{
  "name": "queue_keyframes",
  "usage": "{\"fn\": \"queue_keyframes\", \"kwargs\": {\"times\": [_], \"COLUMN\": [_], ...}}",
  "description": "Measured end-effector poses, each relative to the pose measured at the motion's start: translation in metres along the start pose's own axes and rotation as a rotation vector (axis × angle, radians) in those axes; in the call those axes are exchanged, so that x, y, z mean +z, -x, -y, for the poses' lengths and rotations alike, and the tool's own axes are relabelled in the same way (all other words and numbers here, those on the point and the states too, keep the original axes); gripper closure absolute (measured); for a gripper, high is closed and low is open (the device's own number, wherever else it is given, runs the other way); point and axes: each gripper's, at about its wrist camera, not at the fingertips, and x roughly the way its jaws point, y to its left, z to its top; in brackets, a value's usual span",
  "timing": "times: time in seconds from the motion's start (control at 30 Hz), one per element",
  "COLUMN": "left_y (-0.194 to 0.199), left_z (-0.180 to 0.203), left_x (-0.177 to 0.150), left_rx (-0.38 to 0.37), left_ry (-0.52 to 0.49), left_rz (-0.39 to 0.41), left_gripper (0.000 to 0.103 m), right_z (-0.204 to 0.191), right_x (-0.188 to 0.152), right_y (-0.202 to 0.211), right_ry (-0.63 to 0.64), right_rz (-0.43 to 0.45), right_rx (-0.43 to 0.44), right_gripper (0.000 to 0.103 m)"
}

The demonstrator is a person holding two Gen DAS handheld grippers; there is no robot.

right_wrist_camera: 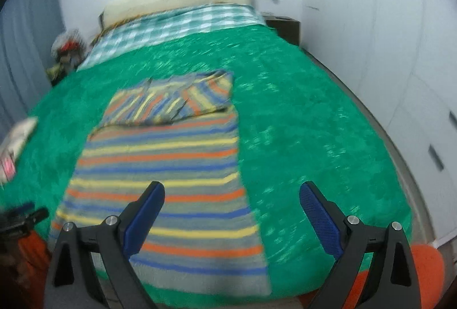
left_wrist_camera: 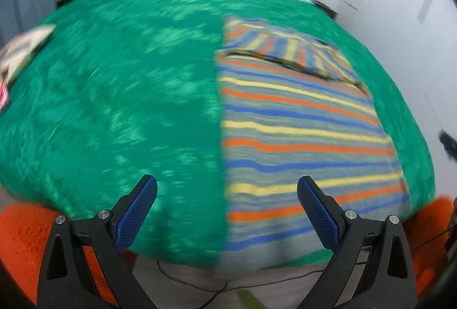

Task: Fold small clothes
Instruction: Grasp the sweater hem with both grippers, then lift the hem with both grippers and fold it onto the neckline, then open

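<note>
The striped garment (right_wrist_camera: 168,180) lies flat on the green bedspread (right_wrist_camera: 300,137) of the bed, its sides already folded in to a long strip, with the sleeves laid across the top. I judge the fold half done — the lengthwise fold remains. The left hand-held gripper (left_wrist_camera: 227,207) and the right hand-held gripper (right_wrist_camera: 232,210) both stand wide open, holding nothing.

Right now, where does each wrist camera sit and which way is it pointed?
Left wrist: behind the open left gripper, near the foot of the bed, facing the headboard; striped garment lies right of centre on the green blanket.
Right wrist: behind the open right gripper, same heading; the garment lies left of centre.
Shared: garment, blanket, checked sheet, both blurred.
</note>
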Motion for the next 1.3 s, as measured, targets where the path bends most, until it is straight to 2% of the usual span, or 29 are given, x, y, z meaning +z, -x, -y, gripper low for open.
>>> {"fn": "queue_keyframes", "kwargs": {"times": [0.07,0.1,0.2,0.27,0.33,0.37,0.43,0.47,0.5,0.53,0.57,0.6,0.63,0.73,0.87,0.93,1.07,1.17,1.3], "left_y": [-0.011,-0.019,-0.033,-0.038,-0.037,-0.038,-0.04,-0.043,-0.046,-0.051,-0.052,-0.051,-0.05,-0.039,-0.03,-0.037,-0.078,-0.117,-0.163], "left_z": [-0.02,-0.028,-0.029,-0.02,-0.008,0.0,0.008,0.015,0.021,0.029,0.031,0.032,0.031,0.014,0.008,0.006,0.017,0.018,0.02], "left_x": [-0.001,-0.003,-0.013,-0.02,-0.024,-0.026,-0.029,-0.032,-0.035,-0.04,-0.042,-0.043,-0.042,-0.023,0.032,0.063,0.143,0.196,0.258], "left_rx": [0.001,-0.005,-0.057,-0.099,-0.117,-0.137,-0.161,-0.17,-0.16,-0.13,-0.115,-0.111,-0.124,-0.241,-0.358,-0.386,-0.359,-0.352,-0.305], "left_ry": [0.053,0.071,0.079,0.05,-0.006,-0.036,-0.061,-0.09,-0.121,-0.168,-0.183,-0.186,-0.174,-0.046,0.029,0.053,0.032,0.049,0.058], "left_rz": [-0.056,-0.09,-0.164,-0.205,-0.218,-0.236,-0.266,-0.298,-0.328,-0.366,-0.378,-0.381,-0.387,-0.401,-0.347,-0.316,-0.237,-0.218,-0.199], "left_gripper": [0.004,0.005,0.006,0.011,0.03,0.035,0.054,0.059,0.068,0.09,0.097,0.098,0.098,0.099,0.099,0.099,0.099,0.099,0.099], "right_z": [0.035,0.054,0.08,0.081,0.074,0.07,0.062,0.057,0.053,0.05,0.046,0.043,0.042,0.043,0.057,0.059,0.053,0.041,0.023], "right_x": [0.013,0.017,0.013,-0.003,-0.02,-0.029,-0.042,-0.05,-0.058,-0.063,-0.069,-0.071,-0.071,-0.058,-0.018,0.007,0.07,0.113,0.162], "right_y": [-0.003,-0.007,-0.028,-0.044,-0.058,-0.065,-0.076,-0.086,-0.089,-0.093,-0.098,-0.099,-0.1,-0.093,-0.086,-0.092,-0.134,-0.176,-0.235], "right_ry": [-0.057,-0.084,-0.112,-0.121,-0.125,-0.12,-0.103,-0.085,-0.077,-0.068,-0.051,-0.036,-0.031,-0.06,-0.225,-0.274,-0.32,-0.335,-0.33], "right_rz": [-0.039,-0.085,-0.27,-0.404,-0.513,-0.553,-0.597,-0.642,-0.663,-0.687,-0.719,-0.735,-0.744,-0.722,-0.595,-0.518,-0.361,-0.302,-0.278], "right_rx": [0.003,0.016,0.124,0.229,0.317,0.348,0.36,0.344,0.334,0.336,0.353,0.361,0.368,0.411,0.501,0.524,0.526,0.523,0.498], "right_gripper": [0.008,0.008,0.009,0.015,0.025,0.028,0.037,0.038,0.045,0.057,0.067,0.098,0.097,0.097,0.097,0.097,0.097,0.097,0.097]}}
